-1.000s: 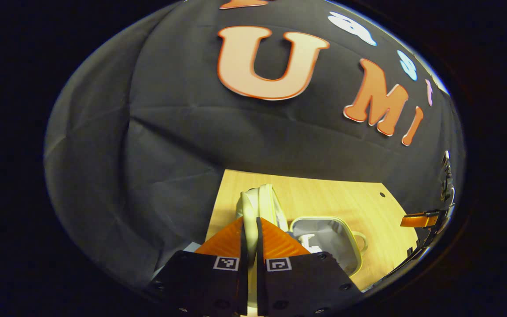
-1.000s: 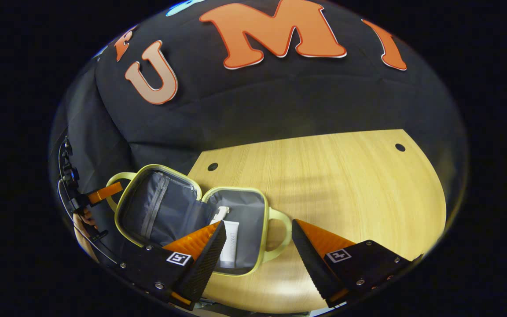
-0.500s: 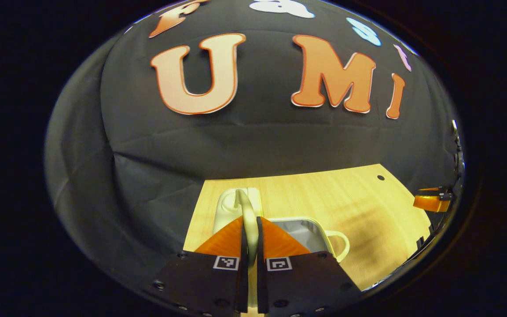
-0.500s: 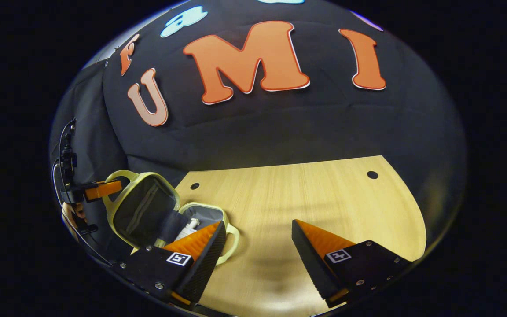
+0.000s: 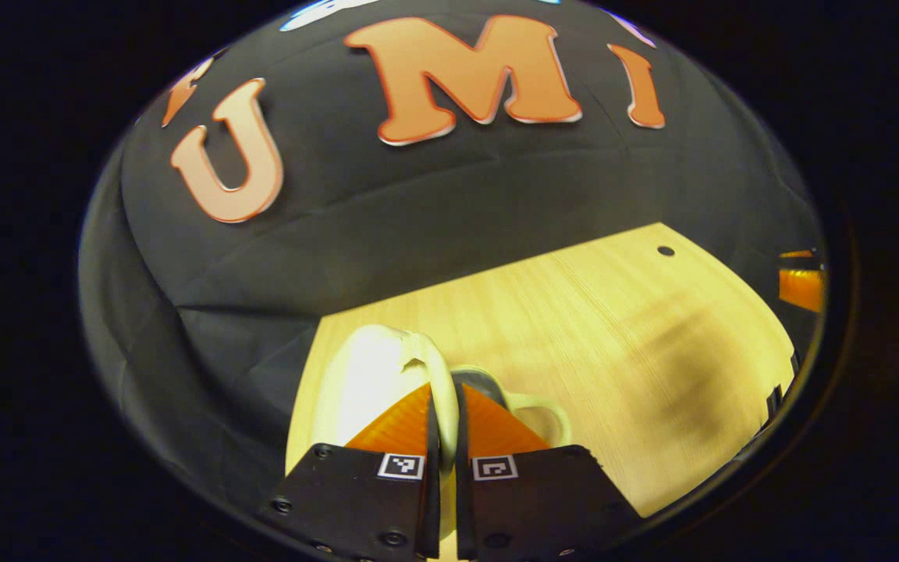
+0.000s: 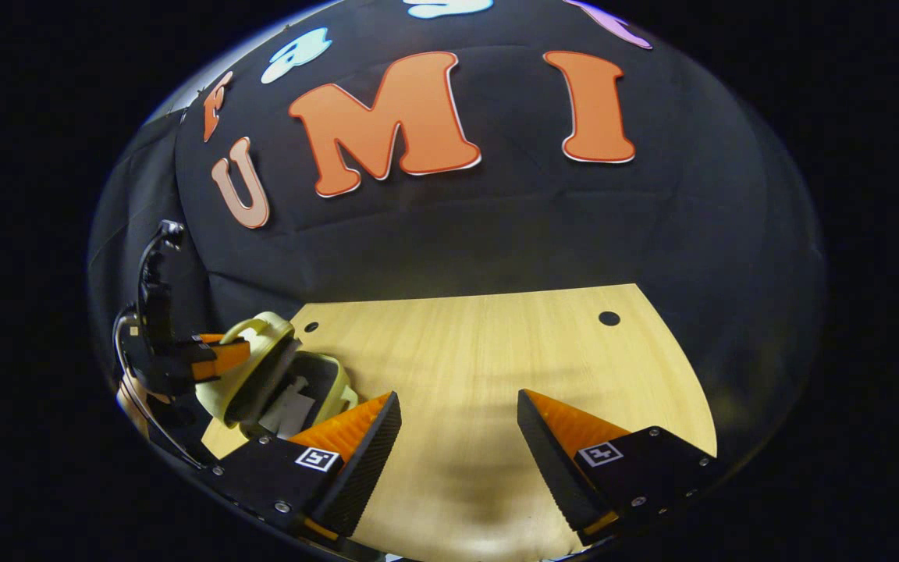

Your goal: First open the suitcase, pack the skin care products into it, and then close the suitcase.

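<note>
Left gripper (image 5: 442,410), lower centre, clamps the suitcase (image 6: 262,378) lid's handle (image 5: 440,375); the light, semi-stiff lid pivots best from there. Right gripper (image 6: 457,437) gapes, empty.

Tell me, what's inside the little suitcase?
In the right gripper view, the suitcase is half shut, and a white skin care bottle peeks out of the gap. The lid, held by the left gripper, covers the rest.

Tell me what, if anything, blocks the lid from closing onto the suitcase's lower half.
Nothing visible blocks it. The left gripper is clamped on the lid, which tilts over the lower half. The products lie inside, below the rim as far as shows. The right gripper hangs open over bare table, off to the side.
</note>
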Demonstrator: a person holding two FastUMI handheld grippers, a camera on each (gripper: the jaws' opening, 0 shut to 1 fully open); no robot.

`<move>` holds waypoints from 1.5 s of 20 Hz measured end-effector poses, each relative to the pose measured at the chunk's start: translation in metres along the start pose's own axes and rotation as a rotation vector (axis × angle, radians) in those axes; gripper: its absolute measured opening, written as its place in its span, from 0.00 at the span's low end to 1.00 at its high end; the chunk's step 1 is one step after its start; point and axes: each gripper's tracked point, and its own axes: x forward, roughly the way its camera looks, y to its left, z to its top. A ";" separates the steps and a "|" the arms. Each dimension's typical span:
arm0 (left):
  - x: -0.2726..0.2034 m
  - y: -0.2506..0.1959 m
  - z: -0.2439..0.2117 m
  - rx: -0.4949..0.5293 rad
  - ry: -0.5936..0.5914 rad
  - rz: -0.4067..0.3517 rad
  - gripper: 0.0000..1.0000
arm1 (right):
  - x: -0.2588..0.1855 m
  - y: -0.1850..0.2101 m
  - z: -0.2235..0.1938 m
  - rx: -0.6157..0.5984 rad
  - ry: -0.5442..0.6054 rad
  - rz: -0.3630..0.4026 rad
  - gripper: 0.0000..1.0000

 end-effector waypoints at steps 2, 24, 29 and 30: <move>0.019 -0.036 -0.017 0.021 0.042 -0.018 0.08 | -0.002 -0.020 -0.006 0.003 0.006 -0.021 0.95; 0.085 -0.094 -0.043 -0.172 -0.002 -0.041 1.00 | 0.006 -0.055 -0.059 -0.018 0.041 -0.121 0.96; -0.020 -0.044 0.062 -0.212 -0.328 -0.011 1.00 | -0.022 -0.038 -0.001 -0.050 -0.160 -0.147 0.95; -0.040 -0.036 0.075 -0.211 -0.378 -0.002 0.99 | -0.030 -0.033 0.011 -0.067 -0.207 -0.152 0.95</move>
